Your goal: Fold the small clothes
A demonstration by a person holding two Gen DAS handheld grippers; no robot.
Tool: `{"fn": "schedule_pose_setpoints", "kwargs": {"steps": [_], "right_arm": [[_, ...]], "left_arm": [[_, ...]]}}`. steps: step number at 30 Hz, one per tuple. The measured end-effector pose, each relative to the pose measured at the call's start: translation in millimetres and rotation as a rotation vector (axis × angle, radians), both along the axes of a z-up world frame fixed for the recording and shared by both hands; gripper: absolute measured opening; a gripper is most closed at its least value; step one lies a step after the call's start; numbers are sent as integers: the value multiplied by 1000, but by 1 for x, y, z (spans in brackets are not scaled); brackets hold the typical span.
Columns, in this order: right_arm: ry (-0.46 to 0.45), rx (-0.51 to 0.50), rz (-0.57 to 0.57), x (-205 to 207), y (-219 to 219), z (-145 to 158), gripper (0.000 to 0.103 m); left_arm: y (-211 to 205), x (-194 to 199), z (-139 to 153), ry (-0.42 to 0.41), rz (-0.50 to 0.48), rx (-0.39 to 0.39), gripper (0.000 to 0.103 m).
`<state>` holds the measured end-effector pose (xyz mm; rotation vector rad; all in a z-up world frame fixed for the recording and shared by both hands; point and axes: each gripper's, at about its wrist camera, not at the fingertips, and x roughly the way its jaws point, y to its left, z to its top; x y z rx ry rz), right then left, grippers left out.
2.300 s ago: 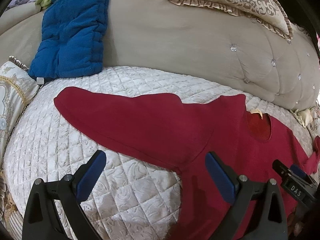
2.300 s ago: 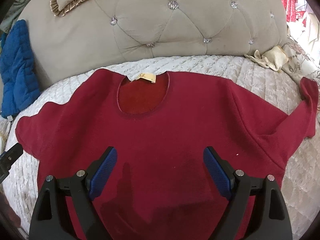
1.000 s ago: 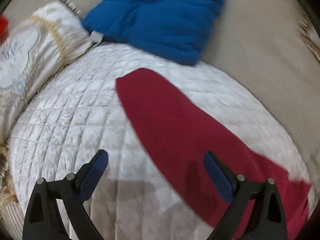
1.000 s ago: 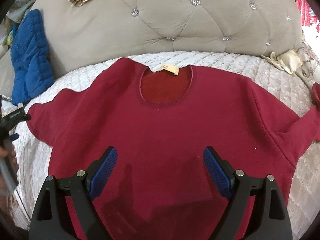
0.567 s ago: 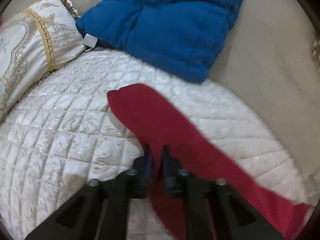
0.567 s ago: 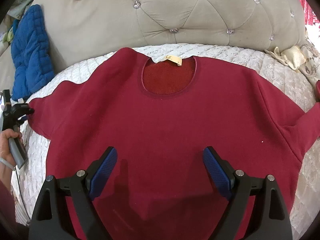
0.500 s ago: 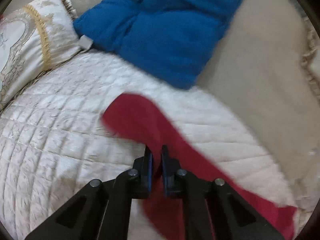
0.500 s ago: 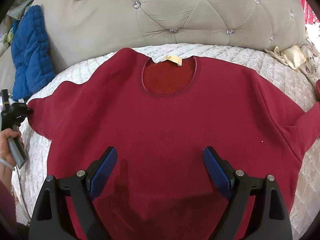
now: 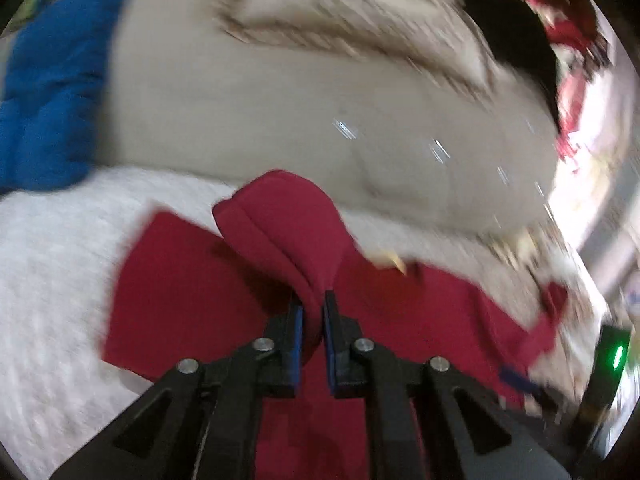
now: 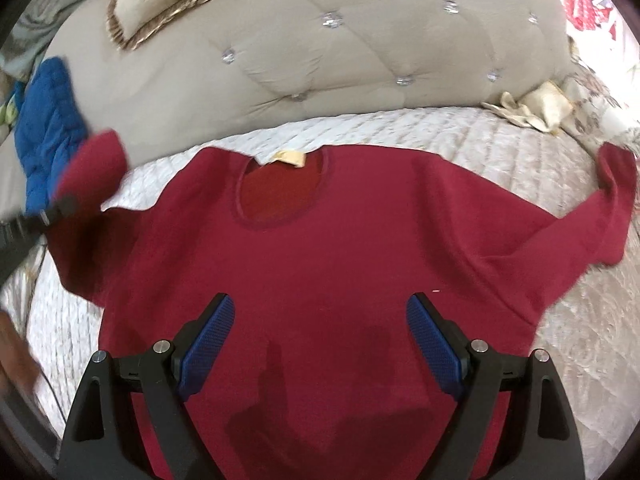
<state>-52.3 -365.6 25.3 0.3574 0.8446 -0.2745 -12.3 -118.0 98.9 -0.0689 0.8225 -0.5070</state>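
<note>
In the right wrist view the blue quilted cushion (image 10: 48, 128) leans against the tufted headboard (image 10: 360, 64) at 10 o'clock, and just inboard of it the left gripper (image 9: 311, 312) has its blue pads (image 9: 297, 332) clamped together on the cuff end of the left sleeve (image 9: 280, 224) of the red sweatshirt (image 10: 320, 280). That cuff is raised clear of the white quilted bedspread (image 10: 580, 320); the left wrist view is motion-blurred, so the exact grip point on the cuff cannot be read. The sweatshirt body lies flat and face up on the bedspread, its neck opening (image 10: 280, 196) with the tan label (image 10: 290, 157) at 12 o'clock from the right gripper (image 10: 320, 344). The controlling relation: the lifted sleeve's long axis runs from the 9 o'clock shoulder outward, so folding requires carrying the cuff toward 3 o'clock, across the chest. The left gripper is the nearer tool and is judged to be the working one. The right gripper hovers over the lower chest with pads spread wide, holding nothing. The right sleeve (image 10: 612, 200) extends toward 2 o'clock, not yet folded.
</note>
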Motion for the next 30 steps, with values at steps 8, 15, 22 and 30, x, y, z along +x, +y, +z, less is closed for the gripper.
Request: {"fn": "schedule_pose_setpoints", "kwargs": {"steps": [8,15,22,30], "right_arm": [[-6,97,2,-2,-21,-2,71],[1,72,75,23,-8,-6,71],[79,-57,230,84,23,-35,0],[-136,-67,78,5,-35,52,0]], "left_arm": [[-13,-29,-14,85,-132,116,69],[75,-17,12,-52,153,183,90],[129,11,-1,-25,353,178,90],[134,15,-6,1,400,199,90]]}}
